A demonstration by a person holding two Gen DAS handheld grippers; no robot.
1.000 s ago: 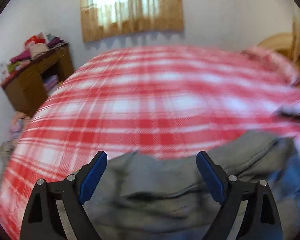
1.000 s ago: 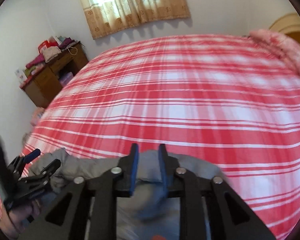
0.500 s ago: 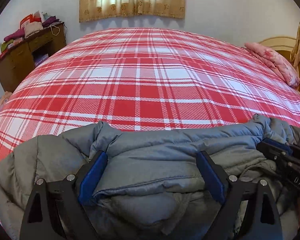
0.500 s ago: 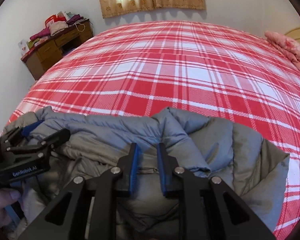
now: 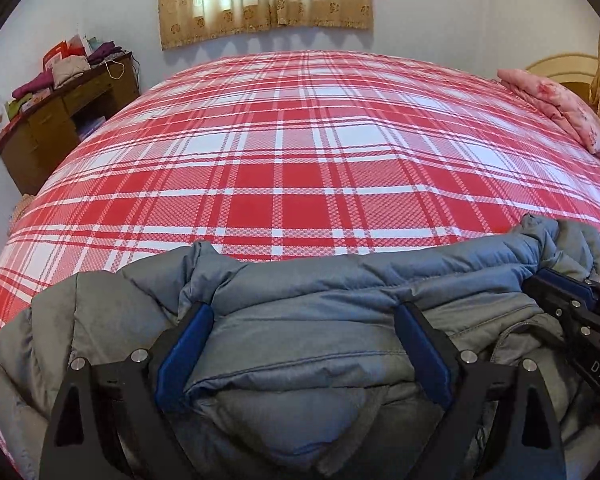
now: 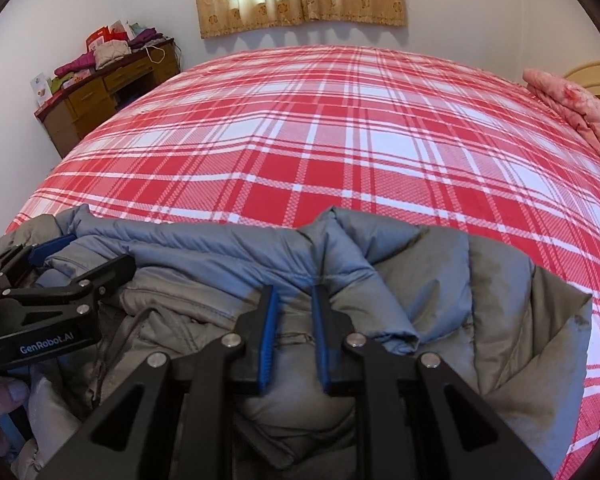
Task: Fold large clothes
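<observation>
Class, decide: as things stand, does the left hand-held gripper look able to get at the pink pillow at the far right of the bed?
Probably not: the left hand-held gripper straddles the grey jacket, with the plaid bedspread stretching between it and the pink pillow.

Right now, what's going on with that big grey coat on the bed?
A person is holding a two-fingered tool in each hand to fold a puffy grey jacket lying at the near edge of a bed with a red plaid cover. The right gripper has its jaws pinched on a fold of the jacket. The left gripper has its jaws spread wide around a bulky part of it. The folding looks barely begun.
</observation>
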